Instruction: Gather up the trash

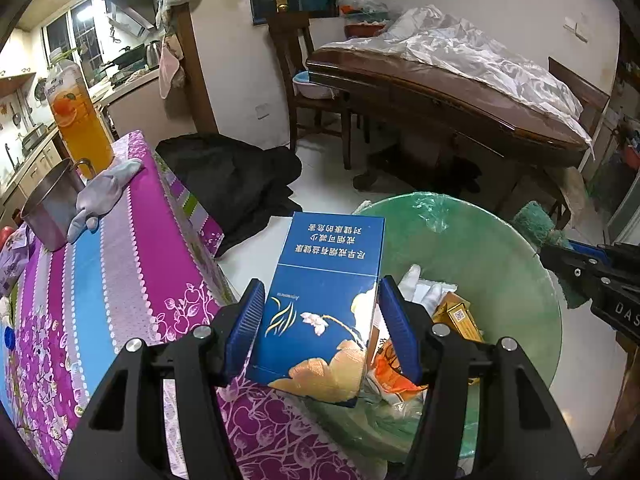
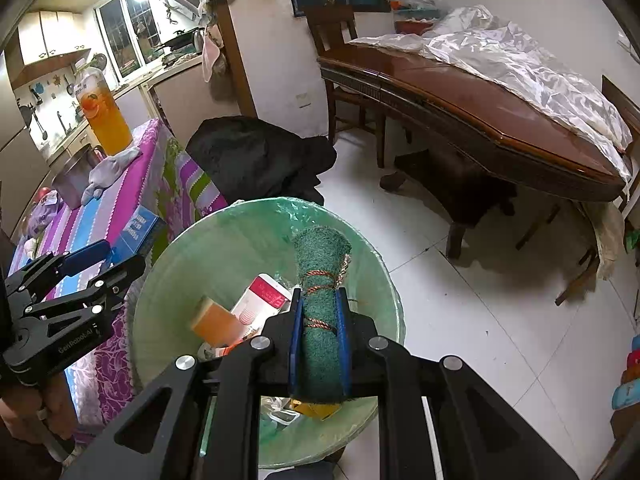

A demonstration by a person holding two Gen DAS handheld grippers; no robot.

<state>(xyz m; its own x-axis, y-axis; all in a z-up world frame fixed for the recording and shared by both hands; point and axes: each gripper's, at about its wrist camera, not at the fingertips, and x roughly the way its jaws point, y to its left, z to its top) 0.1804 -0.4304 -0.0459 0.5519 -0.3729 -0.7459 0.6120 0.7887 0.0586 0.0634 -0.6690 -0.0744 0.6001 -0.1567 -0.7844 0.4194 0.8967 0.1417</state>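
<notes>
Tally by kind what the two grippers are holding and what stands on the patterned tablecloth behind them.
Blue carton in the left gripper: 1
Green cloth roll in the right gripper: 1
Bottle of orange drink: 1
Metal mug: 1
Grey glove: 1
Total: 5

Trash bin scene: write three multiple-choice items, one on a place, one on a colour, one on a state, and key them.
1. The green roll hangs over:
A. the bin
B. the wooden table
C. the chair

2. The carton in the left gripper is:
A. red
B. blue
C. black

3. The right gripper is:
A. open and empty
B. shut on the roll
C. shut on a cup

Key: 1 A, the lined bin lies right beneath it. 2 B, its face is blue with flowers. 3 B, both pads press the roll's sides.
</notes>
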